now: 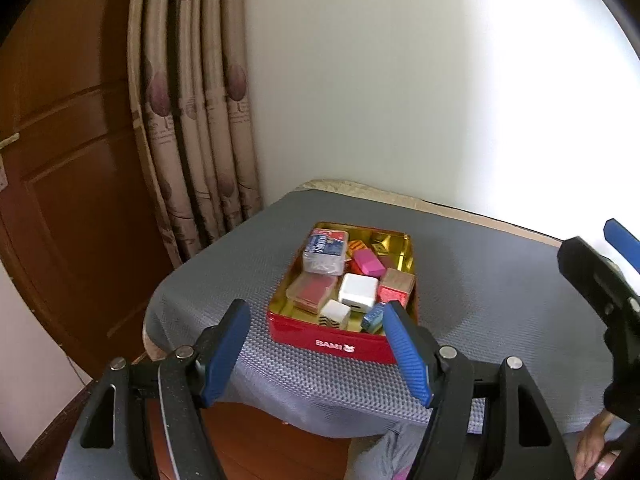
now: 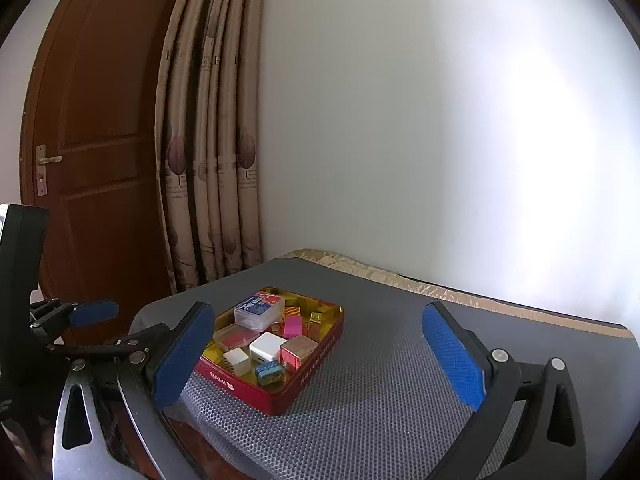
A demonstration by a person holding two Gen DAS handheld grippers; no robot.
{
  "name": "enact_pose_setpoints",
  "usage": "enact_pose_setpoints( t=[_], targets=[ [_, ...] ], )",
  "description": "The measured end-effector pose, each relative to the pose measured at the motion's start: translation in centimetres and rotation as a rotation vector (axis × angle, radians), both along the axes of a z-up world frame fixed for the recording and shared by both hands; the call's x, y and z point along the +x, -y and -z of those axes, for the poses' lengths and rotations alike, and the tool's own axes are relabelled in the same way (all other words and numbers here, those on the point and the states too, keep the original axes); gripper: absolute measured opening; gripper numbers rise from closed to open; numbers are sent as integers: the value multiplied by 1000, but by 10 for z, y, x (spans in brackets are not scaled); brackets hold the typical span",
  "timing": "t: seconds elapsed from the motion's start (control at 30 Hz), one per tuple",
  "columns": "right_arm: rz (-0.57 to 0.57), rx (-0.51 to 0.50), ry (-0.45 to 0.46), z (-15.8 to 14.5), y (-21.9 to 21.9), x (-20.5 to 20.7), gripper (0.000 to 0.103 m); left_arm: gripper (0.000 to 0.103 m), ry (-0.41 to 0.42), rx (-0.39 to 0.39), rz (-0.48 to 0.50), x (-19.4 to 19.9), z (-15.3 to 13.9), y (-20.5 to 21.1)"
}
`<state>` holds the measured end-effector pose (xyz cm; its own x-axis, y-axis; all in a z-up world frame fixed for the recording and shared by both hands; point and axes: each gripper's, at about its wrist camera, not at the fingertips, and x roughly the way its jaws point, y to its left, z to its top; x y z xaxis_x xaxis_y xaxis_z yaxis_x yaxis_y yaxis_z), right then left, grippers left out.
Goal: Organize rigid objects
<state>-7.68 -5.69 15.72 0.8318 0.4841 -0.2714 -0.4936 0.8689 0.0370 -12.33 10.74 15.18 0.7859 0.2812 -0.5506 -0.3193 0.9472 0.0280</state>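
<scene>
A red tin [image 1: 332, 342] with a gold inside sits on the grey mat; it also shows in the right wrist view [image 2: 240, 386]. It holds several small boxes: a clear card case [image 1: 326, 254], a white charger [image 1: 358, 291], a pink block [image 1: 369, 262], a pink-and-brown box [image 1: 396, 287]. My left gripper [image 1: 318, 326] is open and empty, just short of the tin's near wall. My right gripper [image 2: 320, 346] is open and empty, above the mat to the right of the tin.
The grey dotted mat [image 2: 380, 380] covers a table with a tan far edge [image 2: 440, 290]. A white wall is behind it. A patterned curtain [image 1: 192, 100] and a brown wooden door [image 2: 100, 120] stand to the left.
</scene>
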Motion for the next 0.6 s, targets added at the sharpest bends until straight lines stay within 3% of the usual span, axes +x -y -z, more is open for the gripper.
enact_pose_setpoints(
  t=[0.1,0.6],
  targets=[
    [-5,-1,-7,1,2,-1,103,81,-4,8,5,1,0,2],
    [22,-31,-35,13,14,0,103,84,-20,-2,19,3,15,8]
  ],
)
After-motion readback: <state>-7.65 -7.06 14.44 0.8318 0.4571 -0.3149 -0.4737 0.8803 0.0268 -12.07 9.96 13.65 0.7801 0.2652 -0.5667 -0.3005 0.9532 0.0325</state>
